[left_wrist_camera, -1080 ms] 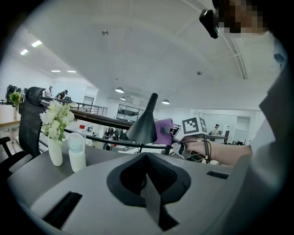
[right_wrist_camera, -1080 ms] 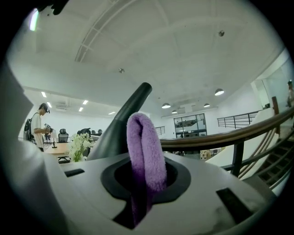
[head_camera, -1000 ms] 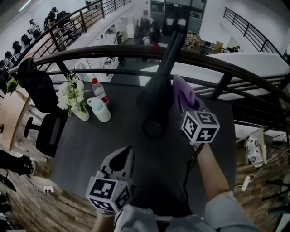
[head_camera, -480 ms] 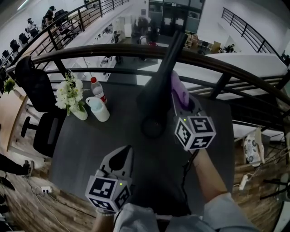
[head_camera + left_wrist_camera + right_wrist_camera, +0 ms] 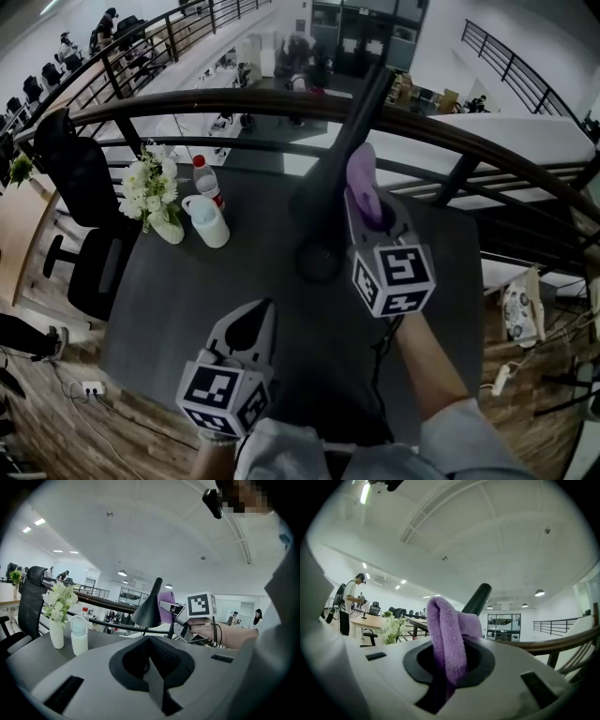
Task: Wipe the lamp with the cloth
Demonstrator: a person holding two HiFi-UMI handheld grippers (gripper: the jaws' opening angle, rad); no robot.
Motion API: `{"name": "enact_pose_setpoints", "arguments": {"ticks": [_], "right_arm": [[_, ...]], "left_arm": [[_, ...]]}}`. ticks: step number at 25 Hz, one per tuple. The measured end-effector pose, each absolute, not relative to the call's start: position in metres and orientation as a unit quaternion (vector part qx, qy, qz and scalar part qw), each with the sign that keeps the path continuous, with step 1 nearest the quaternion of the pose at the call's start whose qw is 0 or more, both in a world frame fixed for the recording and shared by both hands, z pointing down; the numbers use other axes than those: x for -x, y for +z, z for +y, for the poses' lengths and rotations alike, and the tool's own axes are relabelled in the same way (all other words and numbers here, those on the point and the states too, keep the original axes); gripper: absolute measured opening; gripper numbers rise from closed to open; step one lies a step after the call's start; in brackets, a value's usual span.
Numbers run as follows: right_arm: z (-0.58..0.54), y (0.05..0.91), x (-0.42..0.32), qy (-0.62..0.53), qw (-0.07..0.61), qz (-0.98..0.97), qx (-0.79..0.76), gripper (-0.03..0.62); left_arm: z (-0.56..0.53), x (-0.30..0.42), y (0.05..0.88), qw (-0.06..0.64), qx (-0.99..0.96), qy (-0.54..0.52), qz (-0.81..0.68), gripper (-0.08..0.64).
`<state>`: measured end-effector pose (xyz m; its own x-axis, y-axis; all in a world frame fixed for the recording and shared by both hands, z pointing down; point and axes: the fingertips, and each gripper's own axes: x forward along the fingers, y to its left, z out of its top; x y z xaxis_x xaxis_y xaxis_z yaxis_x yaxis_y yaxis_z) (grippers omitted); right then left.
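Observation:
A black lamp [image 5: 322, 192] with a cone shade stands on a round base at the middle of the dark table [image 5: 187, 300]. My right gripper [image 5: 367, 204] is shut on a purple cloth [image 5: 362, 176], which presses against the right side of the shade, just below the slanted neck. In the right gripper view the cloth [image 5: 448, 637] rises from between the jaws, and the lamp neck [image 5: 477, 599] shows behind it. My left gripper [image 5: 257, 317] hovers low near the table's front edge, shut and holding nothing. The left gripper view shows the shade [image 5: 149, 611] and cloth [image 5: 165, 606] ahead.
A vase of white flowers [image 5: 150, 195], a white lidded cup [image 5: 208, 223] and a red-capped bottle [image 5: 207, 181] stand at the table's left back. A dark curved railing [image 5: 450, 141] runs behind the table. An office chair [image 5: 80, 183] stands to the left.
My right gripper has slid left and slightly up with the cloth, bringing it closer against the lamp shade. The left gripper has stayed in place.

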<state>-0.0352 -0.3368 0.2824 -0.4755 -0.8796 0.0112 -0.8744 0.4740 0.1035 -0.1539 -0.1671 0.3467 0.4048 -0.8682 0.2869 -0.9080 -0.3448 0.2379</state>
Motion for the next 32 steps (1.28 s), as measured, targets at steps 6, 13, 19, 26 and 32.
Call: {"name": "enact_pose_setpoints", "arguments": {"ticks": [6, 13, 19, 26, 32], "right_arm": [[-0.328, 0.282, 0.05, -0.061, 0.042, -0.864, -0.497, 0.051], [-0.311, 0.297, 0.078, -0.072, 0.064, -0.88, -0.465, 0.051], [-0.307, 0.302, 0.084, -0.073, 0.062, -0.882, -0.461, 0.051], [-0.327, 0.276, 0.065, -0.096, 0.047, -0.867, -0.487, 0.051], [-0.352, 0.244, 0.04, -0.121, 0.035, -0.844, -0.522, 0.051]], "left_arm": [[-0.165, 0.155, 0.344, 0.183, -0.817, 0.054, -0.544, 0.012], [-0.164, 0.158, 0.344, 0.178, -0.818, 0.052, -0.544, 0.012], [-0.164, 0.161, 0.347, 0.174, -0.82, 0.054, -0.542, 0.012], [-0.166, 0.16, 0.345, 0.18, -0.821, 0.053, -0.539, 0.012], [-0.165, 0.158, 0.344, 0.184, -0.824, 0.055, -0.532, 0.012]]}}
